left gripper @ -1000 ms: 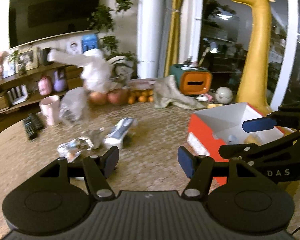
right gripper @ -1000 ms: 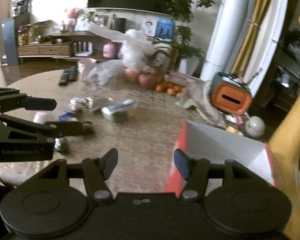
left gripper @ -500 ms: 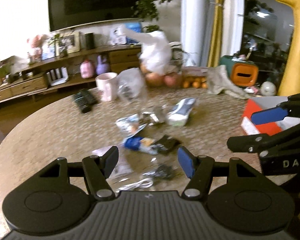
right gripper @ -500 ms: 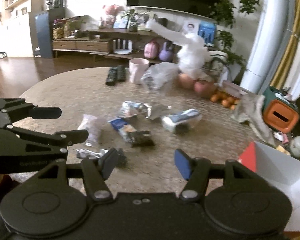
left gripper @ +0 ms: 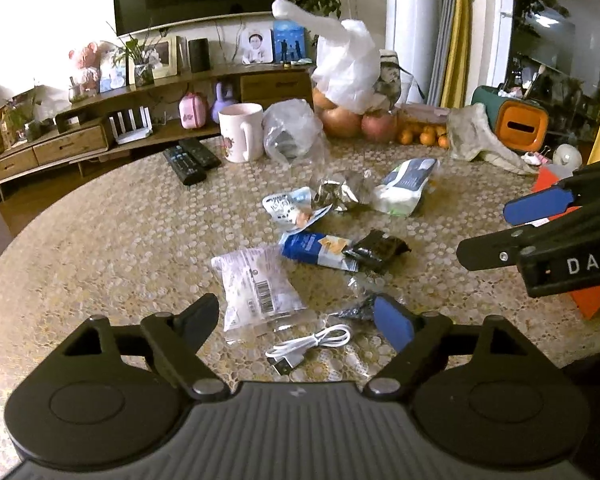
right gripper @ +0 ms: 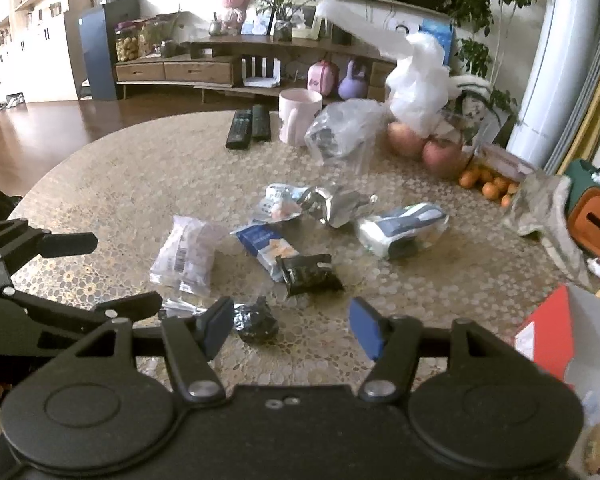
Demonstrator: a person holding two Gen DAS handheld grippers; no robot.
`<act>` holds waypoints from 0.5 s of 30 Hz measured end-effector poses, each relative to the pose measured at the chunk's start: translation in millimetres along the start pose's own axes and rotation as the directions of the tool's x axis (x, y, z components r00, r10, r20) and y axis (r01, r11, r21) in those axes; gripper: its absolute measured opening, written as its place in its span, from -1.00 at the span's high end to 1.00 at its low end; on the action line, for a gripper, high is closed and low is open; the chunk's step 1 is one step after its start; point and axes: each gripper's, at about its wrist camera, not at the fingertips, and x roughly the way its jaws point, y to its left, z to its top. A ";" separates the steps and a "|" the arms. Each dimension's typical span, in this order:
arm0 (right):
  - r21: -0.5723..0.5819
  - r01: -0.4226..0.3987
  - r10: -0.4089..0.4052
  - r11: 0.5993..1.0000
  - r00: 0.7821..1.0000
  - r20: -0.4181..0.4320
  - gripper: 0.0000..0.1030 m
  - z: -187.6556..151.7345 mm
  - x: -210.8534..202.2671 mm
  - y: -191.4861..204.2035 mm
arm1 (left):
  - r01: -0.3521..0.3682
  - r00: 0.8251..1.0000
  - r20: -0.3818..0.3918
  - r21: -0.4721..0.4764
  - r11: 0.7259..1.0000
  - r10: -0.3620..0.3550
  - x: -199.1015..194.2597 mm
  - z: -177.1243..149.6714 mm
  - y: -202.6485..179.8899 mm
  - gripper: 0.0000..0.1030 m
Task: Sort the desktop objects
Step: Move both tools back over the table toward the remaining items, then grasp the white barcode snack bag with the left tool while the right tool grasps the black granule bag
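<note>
**Inspector:** Plastic wrappers lie loose across the round table (left gripper: 100, 220). Landmark is the pale packet with the barcode (left gripper: 256, 292). Just beside it, on the side nearer the camera, a white cable (left gripper: 312, 342); on its far side toward the mug (left gripper: 242, 132), a blue snack bar (left gripper: 316, 248) touching a black wrapper (left gripper: 376, 250). Well apart from the packet, at the table's edge, stands the red box (right gripper: 548, 332).

**Supervisor:** State of the tongs?

**Inspector:** Left gripper (left gripper: 300, 320) has just been widening; it stands wide, empty, over the packet and cable. Right gripper (right gripper: 288, 328) stands fairly wide, empty, near a crumpled dark wrapper (right gripper: 256, 320).

**Supervisor:** Risks?

**Inspector:** In my judgement, three. Packet and cable lie so close that one closure may catch both. Flat film on a hard top may slide from under the pads instead of lifting. Both tools work near each other; crossing paths could knock the small wrappers about.
</note>
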 end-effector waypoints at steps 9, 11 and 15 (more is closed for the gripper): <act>0.050 -0.027 0.028 0.998 0.999 -0.017 -0.23 -10.6 45.4 -25.4 | 0.028 0.999 -0.032 0.005 1.000 -0.027 44.7 -13.5 1.3 -0.69; 0.054 -0.019 0.020 0.998 1.000 -0.024 -0.23 -12.2 54.8 -31.1 | 0.028 0.999 -0.042 0.003 1.000 -0.028 53.5 -16.6 1.4 -0.69; 0.071 -0.027 0.030 0.997 0.999 -0.039 -0.23 -14.8 73.1 -38.1 | 0.027 0.998 -0.050 0.003 1.000 -0.026 67.8 -20.7 2.5 -0.69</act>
